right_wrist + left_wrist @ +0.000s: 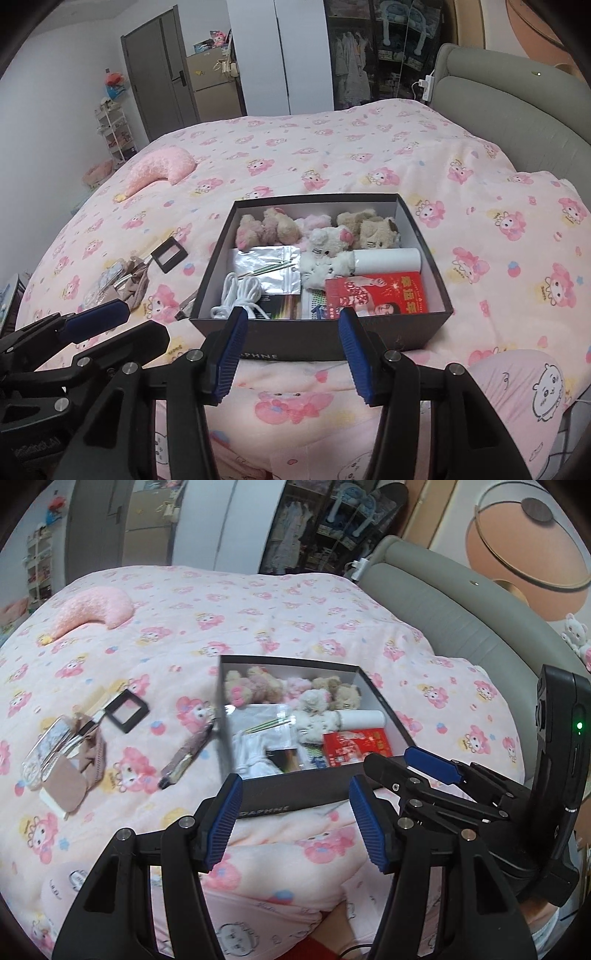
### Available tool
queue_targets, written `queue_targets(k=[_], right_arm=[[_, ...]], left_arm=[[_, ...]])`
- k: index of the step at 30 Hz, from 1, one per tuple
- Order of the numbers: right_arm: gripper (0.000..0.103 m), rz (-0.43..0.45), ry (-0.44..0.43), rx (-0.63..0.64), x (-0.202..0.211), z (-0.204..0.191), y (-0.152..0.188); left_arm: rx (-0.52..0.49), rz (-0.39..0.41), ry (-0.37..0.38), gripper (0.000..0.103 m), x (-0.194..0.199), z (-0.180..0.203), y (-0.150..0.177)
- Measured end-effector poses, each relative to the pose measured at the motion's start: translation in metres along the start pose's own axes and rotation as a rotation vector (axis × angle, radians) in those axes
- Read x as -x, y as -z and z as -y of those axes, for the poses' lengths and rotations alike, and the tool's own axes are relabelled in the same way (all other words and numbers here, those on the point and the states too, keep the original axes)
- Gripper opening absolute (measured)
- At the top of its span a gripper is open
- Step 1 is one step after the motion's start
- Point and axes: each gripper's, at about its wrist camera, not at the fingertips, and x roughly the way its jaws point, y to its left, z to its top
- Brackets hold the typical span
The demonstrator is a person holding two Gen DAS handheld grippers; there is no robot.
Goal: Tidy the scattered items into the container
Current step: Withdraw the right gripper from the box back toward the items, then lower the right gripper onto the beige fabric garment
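On the left of the frame, loose bits lie on the bed (258, 602): a clear case (46, 751), a brown cloth (88, 757), a compact (126, 709) and a tube (188, 755). At centre sits the box (321, 334), packed with soft toys (325, 240). Low in frame, left gripper (295, 827) and right gripper (291, 356) both hover, fingers spread, holding nothing.

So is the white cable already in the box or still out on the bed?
In: the coiled white cable lies inside the box, at its near-left corner.
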Motion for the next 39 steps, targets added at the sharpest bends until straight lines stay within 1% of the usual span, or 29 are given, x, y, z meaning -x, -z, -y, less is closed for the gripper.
queue_targets(k=[4, 11, 14, 16, 19, 21, 24, 27, 30, 32, 34, 37, 39], right_arm=[[0.047, -0.014, -0.054, 0.063, -0.011, -0.036, -0.004], [0.047, -0.067, -0.164, 0.205, -0.043, -0.119, -0.011], [0.047, -0.111, -0.217, 0.258, -0.063, -0.154, -0.010], [0.047, -0.133, -0.234, 0.291, -0.075, -0.176, -0.007], [0.046, -0.190, -0.279, 0.330, -0.100, -0.205, -0.005], [0.046, -0.205, -0.276, 0.361, -0.114, -0.222, -0.004], [0.047, -0.222, -0.269, 0.373, -0.134, -0.241, -0.005], [0.046, -0.247, -0.245, 0.386, -0.155, -0.256, -0.004], [0.047, -0.275, -0.218, 0.405, -0.175, -0.265, -0.003], [0.047, -0.296, -0.205, 0.404, -0.188, -0.270, -0.003], [0.047, -0.318, -0.184, 0.408, -0.200, -0.273, -0.002], [0.047, -0.335, -0.182, 0.427, -0.218, -0.277, -0.001], [0.047, -0.339, -0.178, 0.443, -0.228, -0.280, -0.001]], left_arm=[[0.069, 0.023, -0.049, 0.060, 0.015, -0.037, 0.005], [0.208, 0.057, -0.152, 0.059, 0.039, -0.117, 0.018], [0.264, 0.055, -0.196, 0.057, 0.043, -0.150, 0.026], [0.300, 0.051, -0.217, 0.055, 0.042, -0.171, 0.032], [0.350, 0.041, -0.247, 0.055, 0.038, -0.201, 0.037], [0.391, 0.029, -0.243, 0.054, 0.032, -0.220, 0.039], [0.444, 0.015, -0.234, 0.052, 0.021, -0.245, 0.041], [0.460, -0.013, -0.252, 0.052, 0.008, -0.263, 0.041], [0.479, -0.048, -0.236, 0.052, -0.007, -0.281, 0.041], [0.478, -0.079, -0.229, 0.052, -0.018, -0.291, 0.040], [0.466, -0.114, -0.248, 0.052, -0.029, -0.300, 0.037], [0.465, -0.172, -0.265, 0.057, -0.048, -0.319, 0.034], [0.458, -0.203, -0.284, 0.057, -0.060, -0.330, 0.031]])
